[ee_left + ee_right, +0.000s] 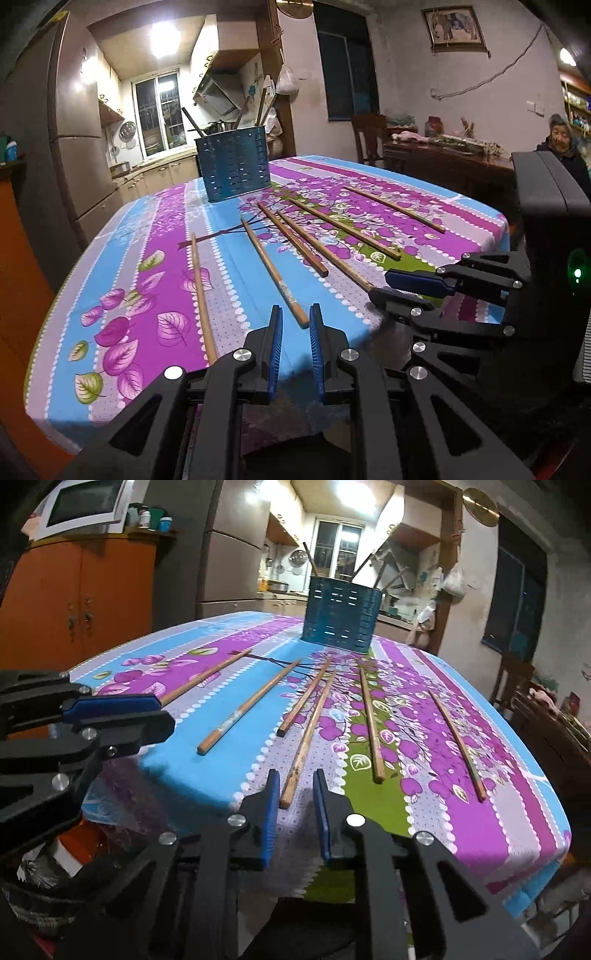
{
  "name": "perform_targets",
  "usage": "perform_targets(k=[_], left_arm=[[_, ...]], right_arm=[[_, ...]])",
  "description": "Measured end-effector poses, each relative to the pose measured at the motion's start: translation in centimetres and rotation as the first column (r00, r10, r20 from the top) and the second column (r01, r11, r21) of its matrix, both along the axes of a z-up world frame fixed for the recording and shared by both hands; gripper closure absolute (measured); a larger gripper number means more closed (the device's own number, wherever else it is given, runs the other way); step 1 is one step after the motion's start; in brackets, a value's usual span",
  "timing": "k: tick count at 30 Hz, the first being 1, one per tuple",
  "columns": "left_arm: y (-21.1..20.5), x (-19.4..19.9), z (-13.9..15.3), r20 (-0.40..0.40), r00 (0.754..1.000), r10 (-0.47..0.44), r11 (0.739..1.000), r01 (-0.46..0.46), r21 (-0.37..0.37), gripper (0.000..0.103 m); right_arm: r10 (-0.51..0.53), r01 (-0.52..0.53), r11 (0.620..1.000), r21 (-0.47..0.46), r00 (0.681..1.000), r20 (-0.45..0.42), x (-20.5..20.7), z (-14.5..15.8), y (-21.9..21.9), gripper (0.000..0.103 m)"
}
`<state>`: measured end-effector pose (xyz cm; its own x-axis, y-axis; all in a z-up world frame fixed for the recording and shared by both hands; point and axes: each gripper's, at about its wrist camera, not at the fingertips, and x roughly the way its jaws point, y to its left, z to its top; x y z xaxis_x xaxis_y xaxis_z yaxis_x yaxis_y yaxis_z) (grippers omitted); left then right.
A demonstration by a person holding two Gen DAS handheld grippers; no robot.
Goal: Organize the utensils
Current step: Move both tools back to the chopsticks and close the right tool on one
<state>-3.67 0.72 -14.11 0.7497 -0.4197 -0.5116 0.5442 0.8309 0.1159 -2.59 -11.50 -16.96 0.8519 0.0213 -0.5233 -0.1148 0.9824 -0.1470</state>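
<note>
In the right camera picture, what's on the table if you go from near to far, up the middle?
Right gripper → chopstick between its fingers → blue holder with utensils standing inside.

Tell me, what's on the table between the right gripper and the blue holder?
In the right wrist view, one long wooden chopstick starts between the open fingers of the right gripper and points toward the blue holder. Beyond its far tip there's only flowery tablecloth.

Home kitchen-diner, fridge point(79, 147), range hood point(218, 92), cabinets point(159, 177)
</note>
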Motion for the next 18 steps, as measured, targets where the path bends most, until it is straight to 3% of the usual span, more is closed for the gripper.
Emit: perform_targets(k=[2,4,10,18], left_arm=[[0.0,0.1,-0.1,-0.003,1.000,-0.005,1.000,0.005,-0.011,0.087],[0.0,0.3,-0.3,-0.008,1.000,-0.011,1.000,0.011,-0.013,0.087],[-1.0,0.1,-1.0,0.009,0.999,-0.033,0.999,0.033,0.013,0.087],[-2.6,1.5,-2.8,0.040,0.999,0.037,0.998,-0.039,0.052,0.078]], right_arm=[[-0.010,0.010,1.000,0.006,1.000,0.001,0.0,-0.1,0.0,0.086],[-0.019,0.019,1.000,0.011,1.000,0.000,-0.1,-0.1,0.1,0.097],[-0.039,0.039,0.998,0.038,0.999,0.004,-0.2,-0.1,-0.3,0.098],[-0.064,0.062,0.996,0.063,0.997,0.035,-1.1,0.1,-0.9,0.098]])
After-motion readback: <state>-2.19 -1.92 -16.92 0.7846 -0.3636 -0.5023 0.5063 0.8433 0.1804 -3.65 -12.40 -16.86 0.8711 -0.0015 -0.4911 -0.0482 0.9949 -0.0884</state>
